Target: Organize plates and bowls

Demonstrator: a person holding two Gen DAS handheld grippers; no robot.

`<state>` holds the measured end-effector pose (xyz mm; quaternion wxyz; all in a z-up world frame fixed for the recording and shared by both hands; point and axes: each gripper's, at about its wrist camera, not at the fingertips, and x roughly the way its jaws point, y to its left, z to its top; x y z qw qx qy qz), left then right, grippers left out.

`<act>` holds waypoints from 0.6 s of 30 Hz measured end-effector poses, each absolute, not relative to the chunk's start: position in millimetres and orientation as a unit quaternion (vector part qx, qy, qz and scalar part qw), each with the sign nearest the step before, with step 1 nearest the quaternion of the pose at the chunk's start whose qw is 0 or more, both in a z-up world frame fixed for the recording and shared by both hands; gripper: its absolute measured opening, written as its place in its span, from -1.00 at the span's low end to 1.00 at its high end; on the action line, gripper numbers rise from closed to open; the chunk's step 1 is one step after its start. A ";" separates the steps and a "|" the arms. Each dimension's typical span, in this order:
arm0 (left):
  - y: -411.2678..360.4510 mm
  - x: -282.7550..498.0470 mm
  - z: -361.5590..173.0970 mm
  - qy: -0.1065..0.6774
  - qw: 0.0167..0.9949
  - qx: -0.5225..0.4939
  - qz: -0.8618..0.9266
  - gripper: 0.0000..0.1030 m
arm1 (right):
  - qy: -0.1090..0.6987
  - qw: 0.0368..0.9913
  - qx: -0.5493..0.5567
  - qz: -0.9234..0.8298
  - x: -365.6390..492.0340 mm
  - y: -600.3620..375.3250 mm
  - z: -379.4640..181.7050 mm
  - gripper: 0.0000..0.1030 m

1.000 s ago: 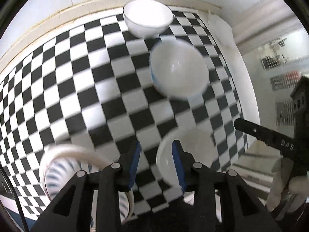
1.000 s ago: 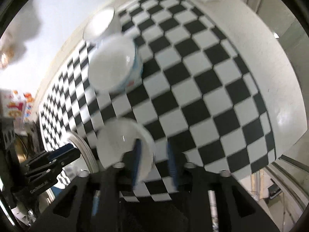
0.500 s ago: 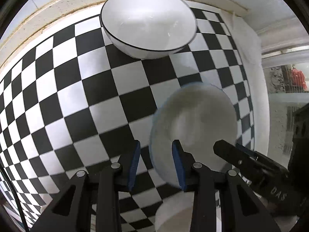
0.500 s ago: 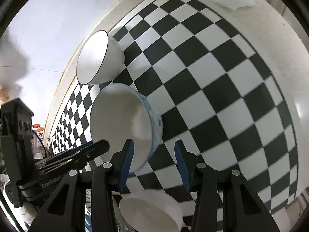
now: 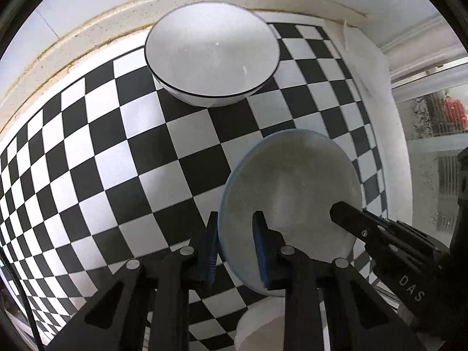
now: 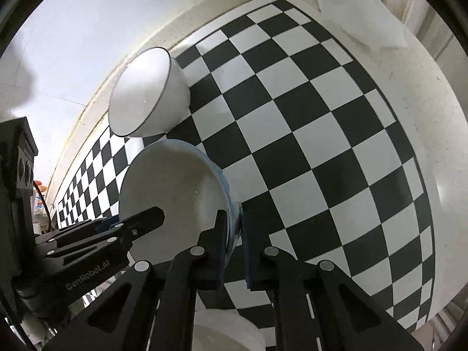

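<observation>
A white bowl with a pale blue rim (image 5: 295,187) (image 6: 175,187) sits on the checkered table. My left gripper (image 5: 234,242) straddles its near-left rim, one finger outside and one inside, closed on it. My right gripper (image 6: 234,234) clamps the opposite rim the same way. A larger white bowl with a thin black rim (image 5: 212,52) (image 6: 146,96) stands beyond it near the wall. A small white bowl (image 5: 260,330) (image 6: 225,333) lies just below the grippers, mostly hidden.
The black-and-white checkered cloth (image 5: 117,152) (image 6: 307,134) covers the table. A white folded paper or cloth (image 6: 359,8) (image 5: 365,58) lies at the far right corner. The wall edge (image 5: 87,32) runs along the back. The table's right edge (image 6: 433,175) is near.
Both grippers moved forward to the blue-rimmed bowl and closed on opposite sides of its rim. The black-rimmed bowl now looks closer, and the blue-patterned dish has left the view.
</observation>
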<state>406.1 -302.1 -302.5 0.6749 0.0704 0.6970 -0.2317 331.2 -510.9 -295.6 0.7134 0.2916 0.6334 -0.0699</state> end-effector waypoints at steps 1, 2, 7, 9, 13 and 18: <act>-301.2 404.4 -297.8 0.694 0.677 0.070 -0.234 -0.62 | 0.631 0.716 0.291 -0.069 328.8 -511.1 -291.4 -0.80; -299.9 402.3 -292.5 0.691 0.679 0.070 -0.236 -0.62 | 0.629 0.718 0.290 -0.069 326.8 -510.7 -287.1 -0.80; -291.9 388.3 -261.9 0.672 0.694 0.068 -0.248 -0.61 | 0.619 0.729 0.285 -0.067 311.7 -509.6 -263.4 -0.80; -286.9 381.1 -250.0 0.666 0.698 0.067 -0.254 -0.61 | 0.612 0.734 0.285 -0.065 303.0 -508.9 -251.8 -0.80; -279.3 364.0 -235.1 0.658 0.703 0.065 -0.262 -0.61 | 0.598 0.744 0.290 -0.065 283.3 -505.3 -230.6 -0.80; -271.8 337.6 -221.4 0.649 0.707 0.068 -0.274 -0.61 | 0.589 0.756 0.278 -0.068 258.2 -494.5 -207.9 -0.80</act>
